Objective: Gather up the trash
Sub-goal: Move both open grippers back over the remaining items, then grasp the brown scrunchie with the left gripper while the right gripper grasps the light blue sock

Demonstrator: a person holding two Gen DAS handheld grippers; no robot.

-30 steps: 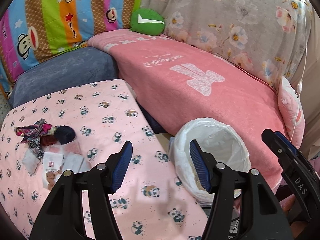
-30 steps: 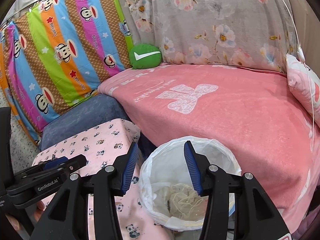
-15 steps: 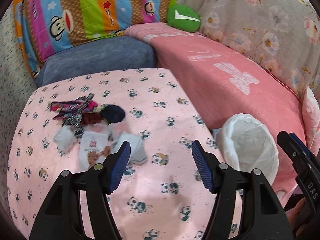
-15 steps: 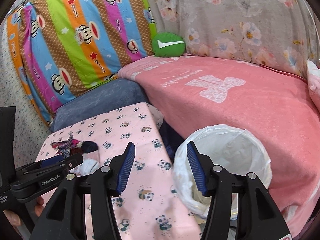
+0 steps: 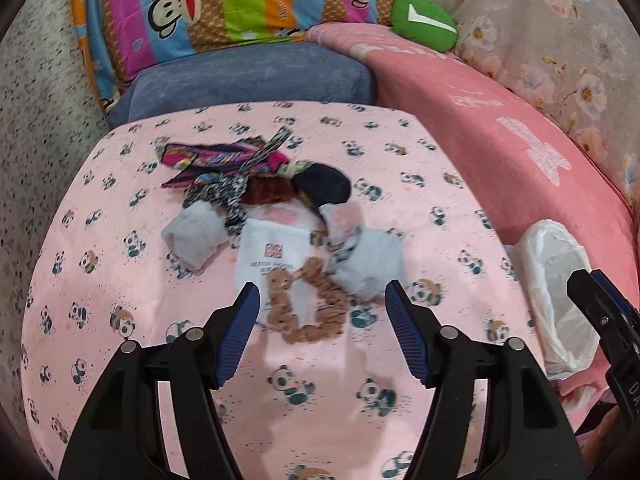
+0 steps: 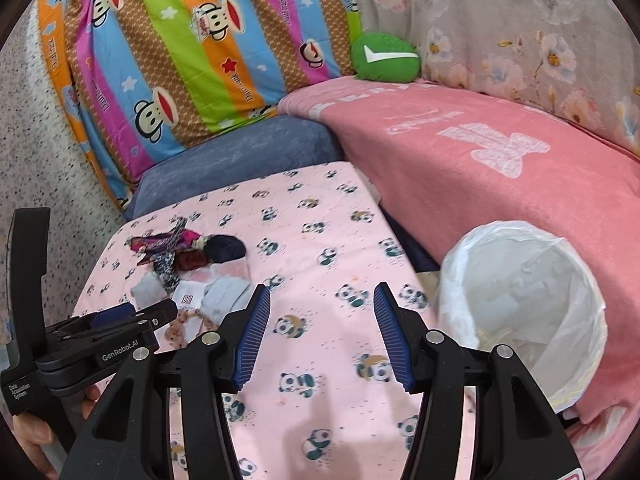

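A pile of small cloth items lies on the pink panda-print table [image 5: 120,264]: colourful strips [image 5: 224,160], a dark blue piece [image 5: 324,186], a white sock with a brown bear [image 5: 284,268], pale grey socks [image 5: 368,264]. The pile also shows in the right wrist view [image 6: 192,268]. My left gripper [image 5: 322,332] is open and empty just short of the bear sock. My right gripper [image 6: 320,334] is open and empty over the table's right part. A white-lined bin [image 6: 524,304] stands right of the table; it also shows in the left wrist view [image 5: 552,280].
A pink blanket [image 6: 500,168] covers the sofa on the right. A blue cushion [image 5: 248,80] and a striped monkey-print cloth [image 6: 192,48] lie behind the table. A green pillow [image 6: 386,58] sits at the back.
Both grippers have swung left, away from the bin and over the table. The left gripper has closed in on the cloth pile. Both stay open and empty.
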